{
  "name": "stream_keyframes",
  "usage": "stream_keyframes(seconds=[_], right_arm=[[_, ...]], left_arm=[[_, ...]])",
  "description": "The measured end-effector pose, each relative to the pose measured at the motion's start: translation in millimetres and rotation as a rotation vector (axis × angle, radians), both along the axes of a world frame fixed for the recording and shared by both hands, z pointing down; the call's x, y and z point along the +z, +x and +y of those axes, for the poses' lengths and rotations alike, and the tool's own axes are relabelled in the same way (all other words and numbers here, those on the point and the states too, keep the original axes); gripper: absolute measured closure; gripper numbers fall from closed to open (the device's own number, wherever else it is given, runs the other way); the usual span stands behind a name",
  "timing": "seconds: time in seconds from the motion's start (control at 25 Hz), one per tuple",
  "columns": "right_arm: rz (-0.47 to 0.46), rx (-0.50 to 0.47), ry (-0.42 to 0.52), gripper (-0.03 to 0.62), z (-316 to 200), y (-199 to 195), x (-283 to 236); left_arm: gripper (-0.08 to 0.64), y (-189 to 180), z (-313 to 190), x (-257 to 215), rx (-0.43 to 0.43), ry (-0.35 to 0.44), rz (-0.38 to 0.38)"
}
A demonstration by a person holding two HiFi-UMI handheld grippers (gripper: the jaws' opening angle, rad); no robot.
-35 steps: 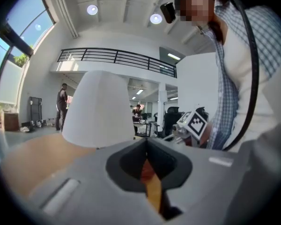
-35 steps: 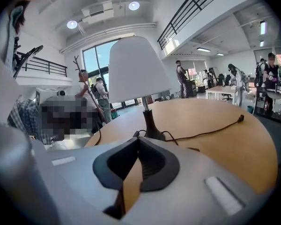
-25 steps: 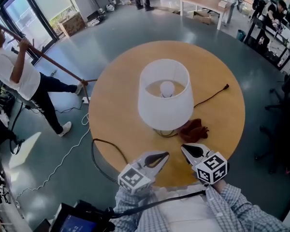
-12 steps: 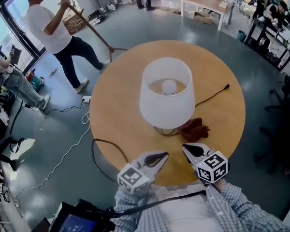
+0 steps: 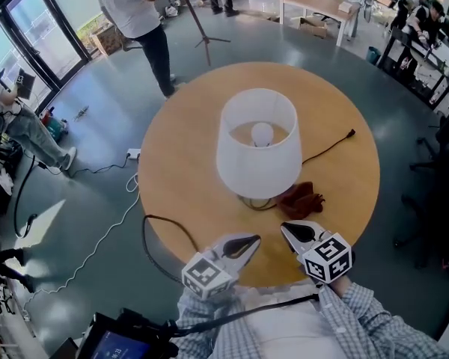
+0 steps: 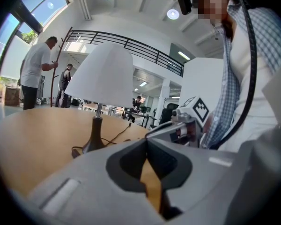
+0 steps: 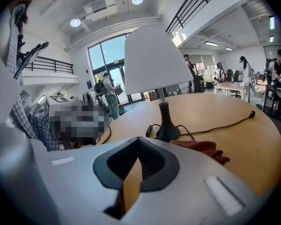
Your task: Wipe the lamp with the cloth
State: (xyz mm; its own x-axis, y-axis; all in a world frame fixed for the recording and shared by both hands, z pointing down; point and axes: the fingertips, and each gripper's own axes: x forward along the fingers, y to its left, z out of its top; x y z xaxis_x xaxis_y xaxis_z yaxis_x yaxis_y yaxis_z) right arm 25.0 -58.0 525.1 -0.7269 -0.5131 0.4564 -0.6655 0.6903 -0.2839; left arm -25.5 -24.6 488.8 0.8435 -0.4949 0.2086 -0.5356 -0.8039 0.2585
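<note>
A lamp with a white shade (image 5: 256, 142) stands in the middle of the round wooden table (image 5: 179, 163); its dark base (image 7: 167, 125) and stem show in the right gripper view. A crumpled reddish-brown cloth (image 5: 301, 199) lies on the table just right of the base, also as a cloth (image 7: 206, 149) in the right gripper view. My left gripper (image 5: 256, 239) hovers shut and empty at the table's near edge, left of the cloth. My right gripper (image 5: 285, 230) is shut too, empty, a little short of the cloth.
The lamp's black cord (image 5: 325, 149) runs right across the table to a plug. Another dark cable (image 5: 165, 234) loops off the near left edge. A person (image 5: 138, 13) handles a stand on the floor beyond the table. Desks and chairs stand at the far right.
Both grippers have stayed put. The person with the long pole has walked from the left side of the floor round to the far side of the table.
</note>
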Motion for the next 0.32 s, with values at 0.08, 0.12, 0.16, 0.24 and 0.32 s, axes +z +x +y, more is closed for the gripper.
stream_keyframes(seconds=[0.08, 0.12, 0.16, 0.24, 0.32], right_arm=[[0.013, -0.012, -0.002, 0.589, 0.6, -0.2, 1.9], [0.018, -0.017, -0.002, 0.588, 0.5, 0.1, 2.9], [0.020, -0.021, -0.004, 0.588, 0.2, 0.2, 3.7], [0.019, -0.025, -0.011, 0.588, -0.6, -0.2, 5.2], [0.021, -0.028, -0.018, 0.588, -1.5, -0.9, 6.9]], left_arm=[[0.555, 2.5, 0.5, -0.2, 0.007, -0.011, 0.001], [0.555, 4.4, 0.3, -0.9, 0.012, -0.016, 0.003], [0.555, 5.5, -0.3, -1.0, 0.015, -0.020, 0.004], [0.555, 5.8, -2.0, -0.4, 0.016, -0.022, 0.002], [0.555, 5.4, -3.9, -0.9, 0.016, -0.023, 0.003]])
